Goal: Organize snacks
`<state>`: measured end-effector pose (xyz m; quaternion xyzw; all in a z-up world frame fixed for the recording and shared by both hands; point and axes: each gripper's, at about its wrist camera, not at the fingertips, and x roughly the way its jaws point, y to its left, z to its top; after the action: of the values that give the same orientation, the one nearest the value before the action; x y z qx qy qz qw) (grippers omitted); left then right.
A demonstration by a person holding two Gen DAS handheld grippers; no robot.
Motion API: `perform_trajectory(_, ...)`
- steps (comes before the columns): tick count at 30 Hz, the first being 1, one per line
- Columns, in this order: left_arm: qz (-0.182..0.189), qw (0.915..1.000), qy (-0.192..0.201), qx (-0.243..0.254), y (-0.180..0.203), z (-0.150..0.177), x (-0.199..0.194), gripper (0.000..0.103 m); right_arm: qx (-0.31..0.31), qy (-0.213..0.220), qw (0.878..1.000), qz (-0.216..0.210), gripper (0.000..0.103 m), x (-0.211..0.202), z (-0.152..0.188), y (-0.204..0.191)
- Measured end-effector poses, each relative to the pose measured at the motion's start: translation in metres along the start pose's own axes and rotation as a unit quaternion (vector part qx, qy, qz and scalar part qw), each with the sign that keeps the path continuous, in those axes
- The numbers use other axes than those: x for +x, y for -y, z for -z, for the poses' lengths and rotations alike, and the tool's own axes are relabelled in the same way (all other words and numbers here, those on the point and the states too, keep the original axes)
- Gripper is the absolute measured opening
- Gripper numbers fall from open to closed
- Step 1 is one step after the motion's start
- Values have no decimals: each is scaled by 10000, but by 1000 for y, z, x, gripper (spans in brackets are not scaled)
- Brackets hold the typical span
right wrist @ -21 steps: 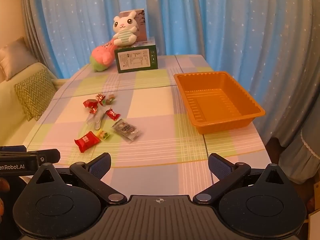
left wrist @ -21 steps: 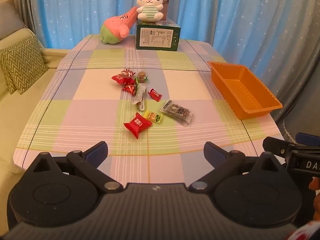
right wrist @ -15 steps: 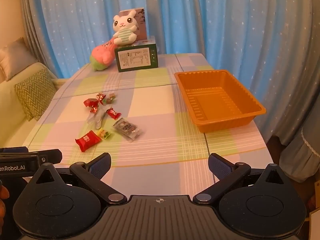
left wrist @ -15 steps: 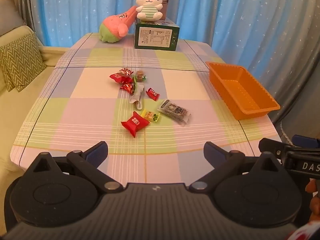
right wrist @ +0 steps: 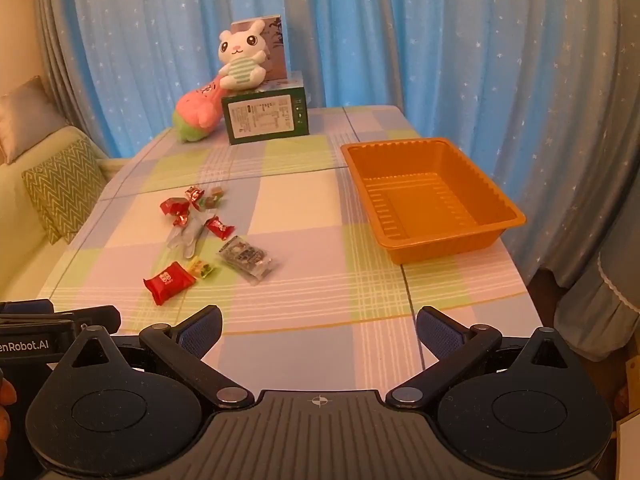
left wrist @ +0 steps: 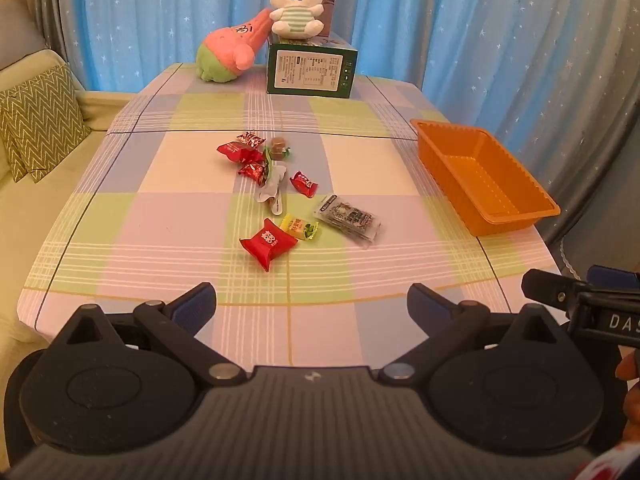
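Note:
Several wrapped snacks lie scattered mid-table: a big red packet, a yellow-green candy, a clear dark packet, small red candies and a whitish wrapper. An empty orange tray sits at the table's right. My left gripper hovers open over the near edge, short of the snacks. My right gripper is open too, nothing between its fingers.
At the far end stand a green box, a white plush bunny on it and a pink-green plush. A sofa with a zigzag cushion borders the left; blue curtains hang behind.
Both views shifted slightly: the left gripper drew back a little, showing more of the table's near edge. The right view barely changed. Nothing on the table moved.

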<state>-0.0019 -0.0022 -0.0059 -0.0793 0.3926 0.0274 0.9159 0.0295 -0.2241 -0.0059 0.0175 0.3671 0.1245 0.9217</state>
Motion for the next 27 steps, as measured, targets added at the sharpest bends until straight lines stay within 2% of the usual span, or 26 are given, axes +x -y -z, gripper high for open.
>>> perform_trajectory(27,8,10000,-3,-10,3,0,-1,101,-14,-5,10000,53,103,-1,0,-3)
